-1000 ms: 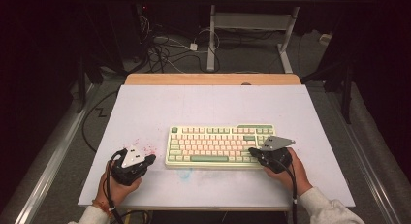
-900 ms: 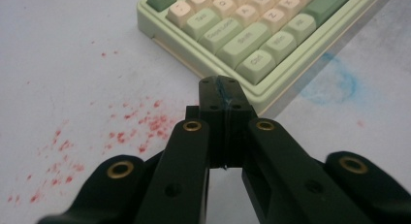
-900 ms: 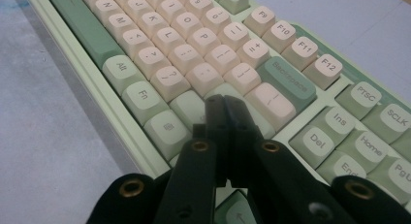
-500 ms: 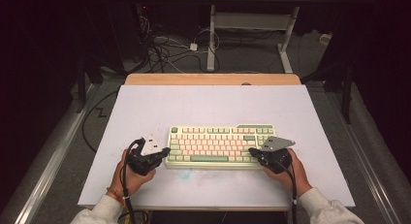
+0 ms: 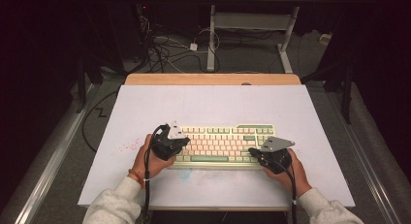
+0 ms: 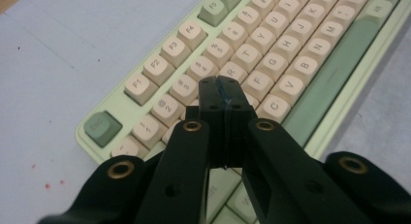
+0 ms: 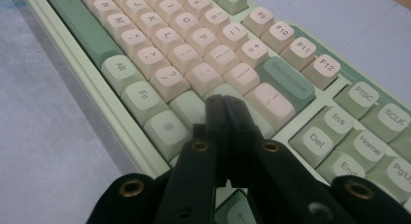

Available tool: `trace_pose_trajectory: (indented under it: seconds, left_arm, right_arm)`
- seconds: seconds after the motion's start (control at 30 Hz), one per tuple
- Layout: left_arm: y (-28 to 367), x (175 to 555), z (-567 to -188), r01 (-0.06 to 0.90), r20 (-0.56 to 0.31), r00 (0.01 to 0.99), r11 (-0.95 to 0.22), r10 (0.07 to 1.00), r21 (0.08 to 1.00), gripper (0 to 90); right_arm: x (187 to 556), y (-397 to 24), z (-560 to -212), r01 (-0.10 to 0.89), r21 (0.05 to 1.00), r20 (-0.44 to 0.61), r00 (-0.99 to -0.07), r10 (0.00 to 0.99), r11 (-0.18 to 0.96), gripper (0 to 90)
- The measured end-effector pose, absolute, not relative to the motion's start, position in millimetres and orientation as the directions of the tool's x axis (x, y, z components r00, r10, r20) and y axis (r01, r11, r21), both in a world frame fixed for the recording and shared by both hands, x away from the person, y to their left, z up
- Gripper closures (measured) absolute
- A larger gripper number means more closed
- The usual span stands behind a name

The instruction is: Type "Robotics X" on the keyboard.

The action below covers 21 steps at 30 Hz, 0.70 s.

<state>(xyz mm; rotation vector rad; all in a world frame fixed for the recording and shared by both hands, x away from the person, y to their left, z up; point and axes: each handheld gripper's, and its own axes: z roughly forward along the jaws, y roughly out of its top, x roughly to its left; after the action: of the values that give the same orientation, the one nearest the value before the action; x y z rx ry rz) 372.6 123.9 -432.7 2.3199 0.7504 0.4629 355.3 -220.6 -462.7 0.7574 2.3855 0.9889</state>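
A pale green keyboard (image 5: 223, 144) with cream and green keys lies near the front of the white table. My left gripper (image 5: 178, 145) hangs over the keyboard's left end, jaws shut with nothing between them. In the left gripper view its tips (image 6: 218, 86) hover above the letter keys (image 6: 252, 64) near the left side. My right gripper (image 5: 254, 153) sits over the keyboard's right front corner, also shut and empty. In the right gripper view its tips (image 7: 224, 105) hover over the green keys just below the Backspace key (image 7: 286, 81).
The white tabletop (image 5: 208, 105) has a wooden strip (image 5: 213, 79) along its far edge. Small red specks (image 5: 127, 147) mark the surface left of the keyboard. Cables (image 5: 165, 49) and table legs stand on the dark floor behind.
My left gripper has moved right and slightly forward, from the bare table left of the keyboard to over the keyboard's left end. The right gripper has stayed put.
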Motion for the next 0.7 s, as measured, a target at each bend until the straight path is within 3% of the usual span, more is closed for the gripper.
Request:
trace_pose_trajectory:
  seconds: [0.7]
  left_arm:
    - [82,403,-446,0.398,0.13,0.804,-0.689,0.58,0.606,87.4]
  right_arm:
    - [355,-220,-463,0.31,0.74,-0.195,-0.751,0.631,0.597,90.0]
